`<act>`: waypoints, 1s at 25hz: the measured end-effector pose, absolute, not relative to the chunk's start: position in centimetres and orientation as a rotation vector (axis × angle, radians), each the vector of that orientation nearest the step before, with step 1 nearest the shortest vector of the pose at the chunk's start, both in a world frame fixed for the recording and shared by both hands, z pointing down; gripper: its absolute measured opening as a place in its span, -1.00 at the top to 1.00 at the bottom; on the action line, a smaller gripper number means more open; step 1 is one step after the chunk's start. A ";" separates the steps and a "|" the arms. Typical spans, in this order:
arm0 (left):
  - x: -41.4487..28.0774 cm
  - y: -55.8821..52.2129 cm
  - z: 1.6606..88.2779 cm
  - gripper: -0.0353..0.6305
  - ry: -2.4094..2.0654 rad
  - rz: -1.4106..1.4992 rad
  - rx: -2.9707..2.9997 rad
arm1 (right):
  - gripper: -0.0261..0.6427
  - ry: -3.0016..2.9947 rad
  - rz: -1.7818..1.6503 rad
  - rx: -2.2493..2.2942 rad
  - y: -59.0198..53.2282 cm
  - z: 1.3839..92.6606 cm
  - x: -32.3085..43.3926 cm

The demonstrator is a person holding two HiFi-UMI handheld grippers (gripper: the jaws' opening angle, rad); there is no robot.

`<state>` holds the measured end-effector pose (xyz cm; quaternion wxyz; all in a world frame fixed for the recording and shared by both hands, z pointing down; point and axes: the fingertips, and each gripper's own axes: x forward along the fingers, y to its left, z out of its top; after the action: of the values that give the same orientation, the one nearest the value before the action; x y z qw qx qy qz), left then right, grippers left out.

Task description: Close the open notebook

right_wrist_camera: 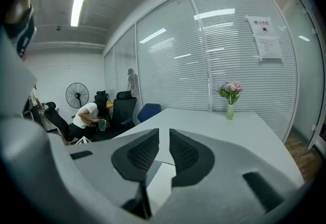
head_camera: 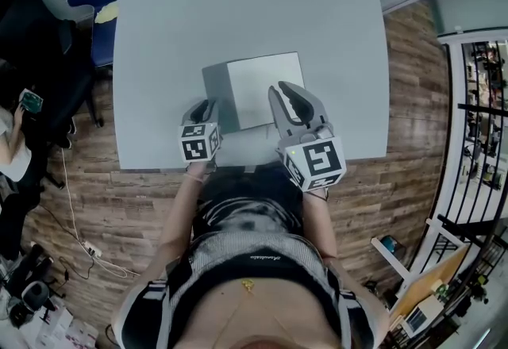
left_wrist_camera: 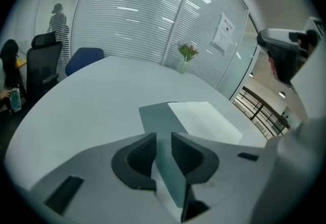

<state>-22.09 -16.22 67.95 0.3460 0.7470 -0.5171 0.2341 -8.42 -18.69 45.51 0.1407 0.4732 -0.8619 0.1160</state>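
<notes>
Cover in the left gripper's pinch, page block to its right

Notebook (head_camera: 254, 92) lies open on the tabletop (head_camera: 238, 6) just ahead of both grippers, with its spine running straight away from the person. The grey cover (head_camera: 217, 93) is spread to the left of that spine and the white page (head_camera: 268, 86) to the right. The left gripper (head_camera: 204, 109) is clenched on the cover: its own view shows the grey sheet running up between the two jaws from its near edge. The right gripper (head_camera: 290, 98) hangs above the near right part of the page. Its jaws are drawn almost together and only tabletop shows in the slit between them, so it carries nothing.

By my reading, the closing move depends on the hinge line. The cover has to swing up and over to the right, about the spine, until it lands on the page. The left gripper already holds the cover and is the nearer one. The right gripper sits over the landing area and would need to clear it.
</notes>
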 end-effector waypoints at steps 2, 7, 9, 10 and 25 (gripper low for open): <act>-22.3 -16.1 68.5 0.69 -1.342 0.620 1.915 | 0.72 -2.480 0.336 1.378 -18.7 45.5 -8.1; -22.2 -16.0 69.5 0.69 -1.313 0.606 1.858 | 0.72 -2.459 0.342 1.399 -18.6 45.7 -7.3; -22.4 -16.0 69.8 0.69 -1.309 0.591 1.831 | 0.72 -2.453 0.344 1.406 -18.6 45.6 -7.1; -22.5 -15.9 70.0 0.69 -1.309 0.586 1.817 | 0.72 -2.450 0.344 1.410 -18.6 45.6 -7.0; -23.0 -15.8 71.1 0.68 -1.273 0.448 1.715 | 0.72 -2.434 0.353 1.448 -18.2 45.4 -6.2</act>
<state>-22.95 -15.80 71.15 0.4615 0.6971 -0.5176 0.1820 -6.15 -18.16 45.38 0.1432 0.5020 -0.8441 0.1225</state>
